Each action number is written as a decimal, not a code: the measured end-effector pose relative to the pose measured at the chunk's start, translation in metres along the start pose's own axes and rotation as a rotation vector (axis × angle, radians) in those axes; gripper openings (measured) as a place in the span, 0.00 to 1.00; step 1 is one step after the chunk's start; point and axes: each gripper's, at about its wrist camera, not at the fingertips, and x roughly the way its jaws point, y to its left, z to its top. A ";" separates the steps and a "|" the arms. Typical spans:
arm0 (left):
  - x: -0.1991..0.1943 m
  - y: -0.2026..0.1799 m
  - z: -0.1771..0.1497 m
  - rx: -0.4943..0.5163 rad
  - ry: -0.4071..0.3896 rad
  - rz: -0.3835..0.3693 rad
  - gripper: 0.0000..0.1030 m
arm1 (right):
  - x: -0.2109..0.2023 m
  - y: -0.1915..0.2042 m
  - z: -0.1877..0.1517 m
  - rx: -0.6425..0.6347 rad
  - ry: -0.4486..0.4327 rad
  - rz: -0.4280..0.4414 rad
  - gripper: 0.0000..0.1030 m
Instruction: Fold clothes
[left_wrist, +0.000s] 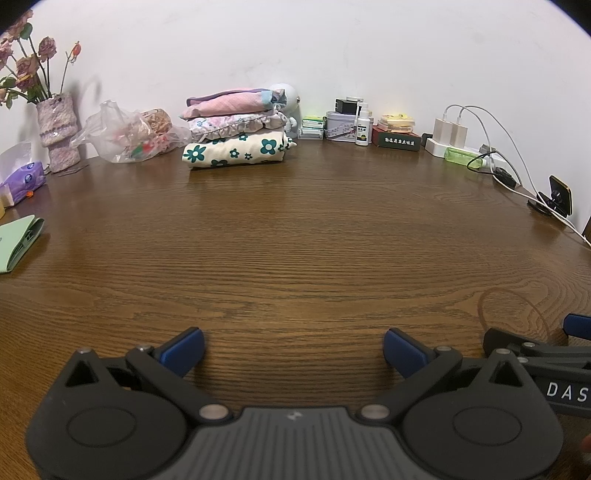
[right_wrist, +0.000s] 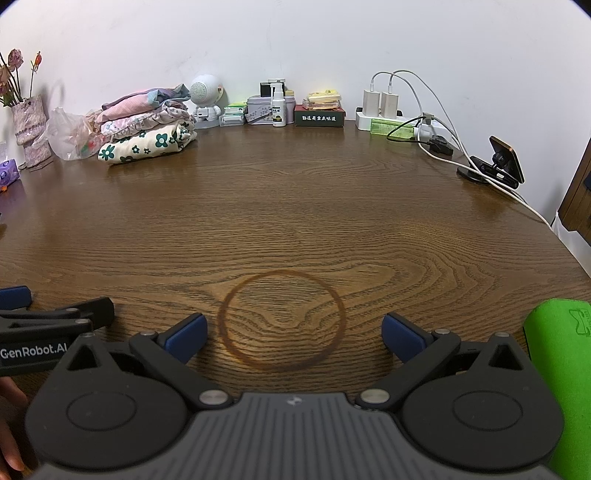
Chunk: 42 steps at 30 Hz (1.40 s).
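A stack of folded clothes (left_wrist: 236, 129) lies at the back of the wooden table (left_wrist: 295, 240): a cream cloth with teal flowers at the bottom, a frilled floral one, pink and purple ones on top. It also shows in the right wrist view (right_wrist: 147, 125), back left. My left gripper (left_wrist: 293, 349) is open and empty, low over the table's front. My right gripper (right_wrist: 293, 338) is open and empty, over a brown ring stain (right_wrist: 282, 319). Each gripper shows at the edge of the other's view.
A flower vase (left_wrist: 59, 133), a plastic bag (left_wrist: 129, 136), a purple tissue pack (left_wrist: 22, 181) and a green folded item (left_wrist: 18, 240) sit left. Boxes, a spray bottle (right_wrist: 279, 107), chargers with cables (right_wrist: 384, 103) and a phone stand (right_wrist: 498, 162) sit at the back and right. A green object (right_wrist: 561, 369) lies front right.
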 end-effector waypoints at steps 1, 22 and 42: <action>0.000 0.000 0.000 0.000 0.000 0.000 1.00 | 0.000 0.000 0.000 0.000 -0.001 0.000 0.99; 0.000 -0.001 0.000 0.001 0.000 0.001 1.00 | 0.001 0.001 0.000 -0.001 -0.001 -0.002 0.99; 0.001 -0.001 0.001 0.000 0.000 -0.001 1.00 | 0.000 0.001 -0.001 -0.002 -0.001 -0.002 0.99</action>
